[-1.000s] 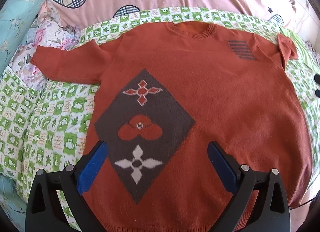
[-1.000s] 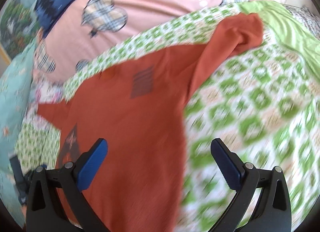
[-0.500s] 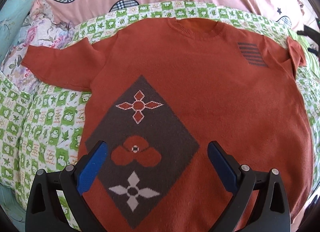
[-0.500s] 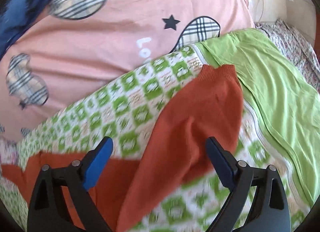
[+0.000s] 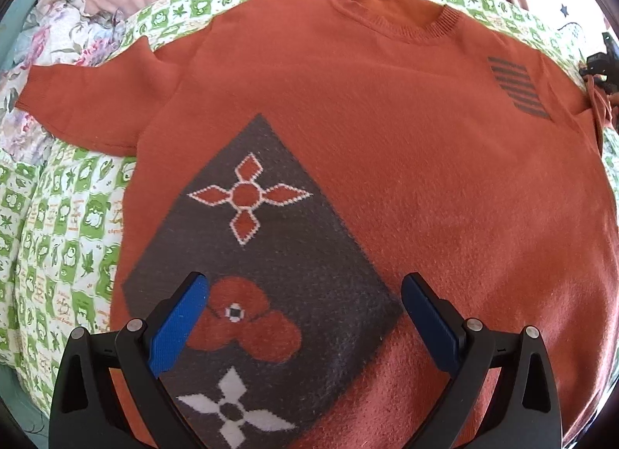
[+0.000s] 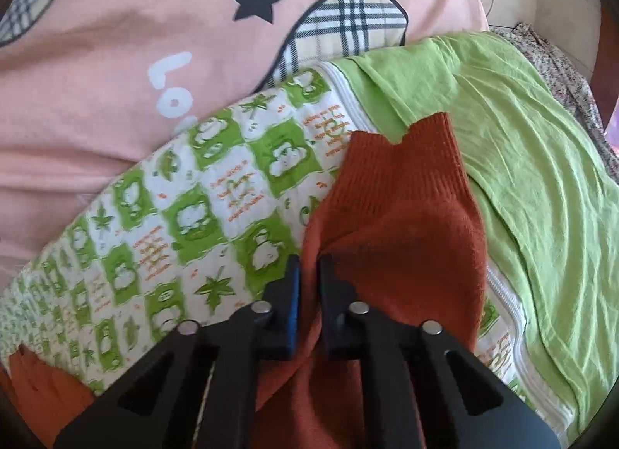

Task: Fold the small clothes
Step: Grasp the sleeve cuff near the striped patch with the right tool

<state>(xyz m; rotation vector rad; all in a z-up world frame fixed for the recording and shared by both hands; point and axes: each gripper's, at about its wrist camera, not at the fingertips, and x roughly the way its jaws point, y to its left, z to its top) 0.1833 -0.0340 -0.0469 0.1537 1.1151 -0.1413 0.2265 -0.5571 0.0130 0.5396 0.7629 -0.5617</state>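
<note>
Your right claw [image 6: 308, 267] is pinching the ribbed cuff end of the rust-orange knitted sweater's sleeve [image 6: 402, 209], ready to fold it inward. Your left claw [image 5: 305, 317] hovers spread above the sweater [image 5: 387, 139], lying flat on the green-checked quilt [image 5: 58, 224].

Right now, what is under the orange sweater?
Under the orange sweater lies a green-and-white checked quilt with little animal pictures, showing all around its edges. The part straight beneath is covered, so anything else there cannot be seen. The right tool pinches one sleeve.
</note>
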